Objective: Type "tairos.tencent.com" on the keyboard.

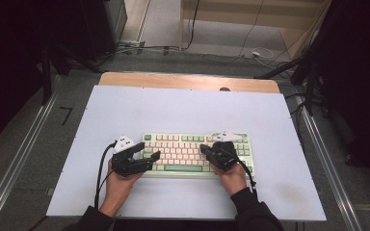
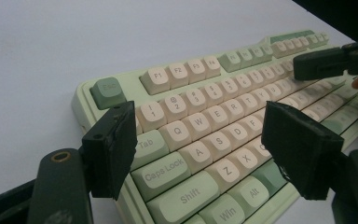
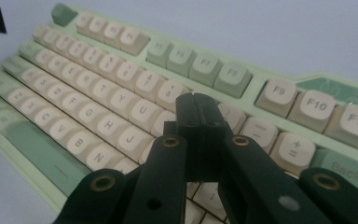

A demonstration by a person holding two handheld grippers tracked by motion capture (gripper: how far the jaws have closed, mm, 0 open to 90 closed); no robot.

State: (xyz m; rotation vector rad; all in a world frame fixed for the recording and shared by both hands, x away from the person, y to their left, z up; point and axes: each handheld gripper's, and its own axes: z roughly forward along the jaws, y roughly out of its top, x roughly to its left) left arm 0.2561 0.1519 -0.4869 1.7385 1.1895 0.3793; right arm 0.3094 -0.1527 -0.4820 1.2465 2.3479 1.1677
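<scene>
Dim studio room, cables trailing on grey floor beyond; wooden bench [image 1: 188,81] covered by pale lavender mat [image 1: 183,108].

Item: mint-green and cream plastic mechanical keyboard [image 1: 178,144], lying flat at near centre of mat, long side parallel to near edge.

Left gripper [image 1: 147,155]: black, held at left end of keyboard, fingers [image 2: 112,149] released and spread wide, hovering over Tab and Caps Lock region in the left gripper view; nothing between them, no contact apparent.

Right gripper [image 1: 204,149]: black, held over right-centre of keyboard, fingers [image 3: 199,126] clenched flat together with nothing held, tip pointed down among the cream letter and number keys in the right gripper view; actual contact with a keycap not discernible.

Risks, judged: closed tip wider than key gaps, so likely to straddle two caps and press both; angled push liable to slide keyboard on smooth mat; open left fingers close to keyboard edge, prone to snag or lever up a cap if lowered carelessly.
</scene>
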